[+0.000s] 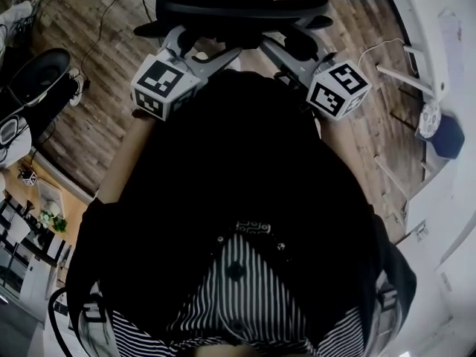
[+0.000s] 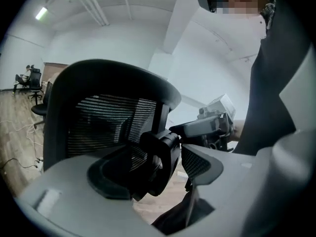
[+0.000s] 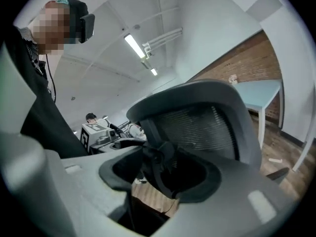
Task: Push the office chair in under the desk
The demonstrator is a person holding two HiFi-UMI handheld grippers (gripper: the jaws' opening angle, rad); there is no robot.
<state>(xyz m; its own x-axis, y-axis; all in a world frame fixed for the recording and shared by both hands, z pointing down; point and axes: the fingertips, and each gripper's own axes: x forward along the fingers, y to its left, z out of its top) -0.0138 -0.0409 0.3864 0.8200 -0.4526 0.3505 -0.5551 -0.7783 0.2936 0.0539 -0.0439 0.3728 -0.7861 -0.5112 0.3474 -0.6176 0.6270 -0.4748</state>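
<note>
Office chair (image 1: 238, 10) stands on the wood-plank floor (image 1: 97, 117), back upright and turned to the person, its top edge running crosswise. Left gripper (image 1: 181, 42) and right gripper (image 1: 285, 49) gape wide about its rear bracket (image 2: 158, 157), unclamped. White desk (image 1: 446, 43) lies rightward.

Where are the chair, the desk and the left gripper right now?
chair (image 1: 245, 10), head view, top rim of the backrest.
desk (image 3: 261, 93), right gripper view, its top.
left gripper (image 2: 163, 167), left gripper view, midway between its open fingers.
</note>
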